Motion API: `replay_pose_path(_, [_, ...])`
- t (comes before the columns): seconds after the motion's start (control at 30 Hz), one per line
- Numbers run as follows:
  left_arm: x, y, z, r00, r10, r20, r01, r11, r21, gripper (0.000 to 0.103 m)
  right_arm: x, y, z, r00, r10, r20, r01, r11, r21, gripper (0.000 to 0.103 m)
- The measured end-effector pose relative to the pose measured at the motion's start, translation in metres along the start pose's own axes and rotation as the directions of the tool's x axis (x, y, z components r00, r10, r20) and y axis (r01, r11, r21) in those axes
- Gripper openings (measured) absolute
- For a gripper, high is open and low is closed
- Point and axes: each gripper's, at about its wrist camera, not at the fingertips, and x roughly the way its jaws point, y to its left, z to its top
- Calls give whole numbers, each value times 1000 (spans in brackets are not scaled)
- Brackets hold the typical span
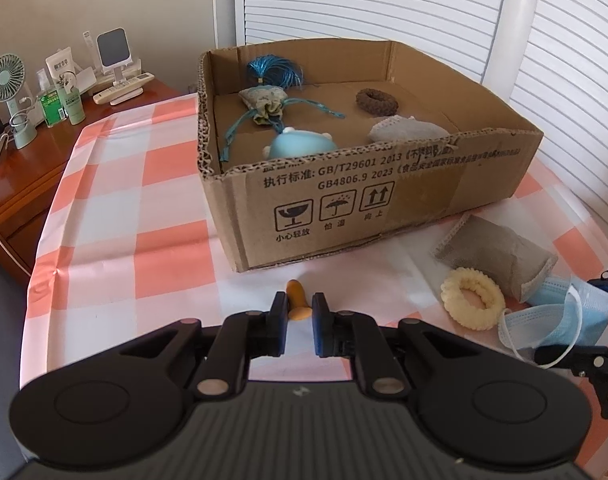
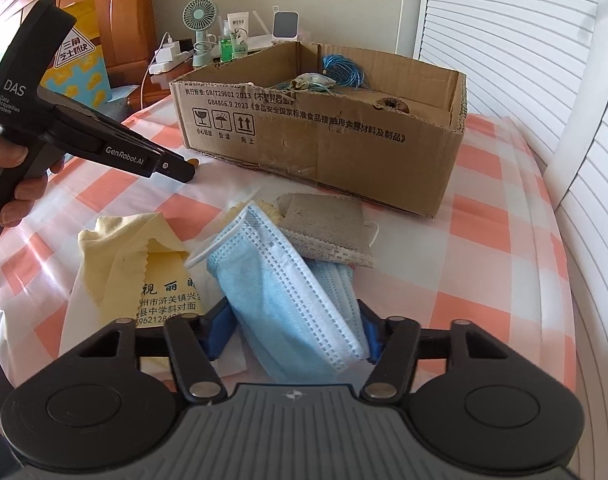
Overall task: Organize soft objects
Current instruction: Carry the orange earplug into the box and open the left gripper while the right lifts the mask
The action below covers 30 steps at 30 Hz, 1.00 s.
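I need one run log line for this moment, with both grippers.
left gripper: shut on orange toy piece | right gripper: around blue face mask, grip unclear | cardboard box: partly filled

Left hand-held gripper (image 1: pixel 299 312) pinched nearly closed; right hand-held gripper (image 2: pixel 294 332) partly closed, both angled downward.
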Motion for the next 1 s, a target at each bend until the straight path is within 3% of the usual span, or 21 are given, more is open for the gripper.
replay_pose_path(0.1, [-2,0,-1,1000,0,-6,0,1000,7,10,-3,0,0,1000,-4,-9,4,1000,5,41])
replay_pose_path(0.27, [-11,-2,-7,1000,-4,-11,5,999,33,10,-12,1,0,1000,4,-11,-4,1000,-1,31])
replay_pose_path(0.77, [-65,-6,-11,998,-69,-13,70,995,71,10,-59,8,1,999,16,28,-15,999,-48,29])
replay_pose_path(1.0, [-91,-21,0,993,-118,21,115,987,116,10,-82,5,7,997,-10,70,15,998,-62,29])
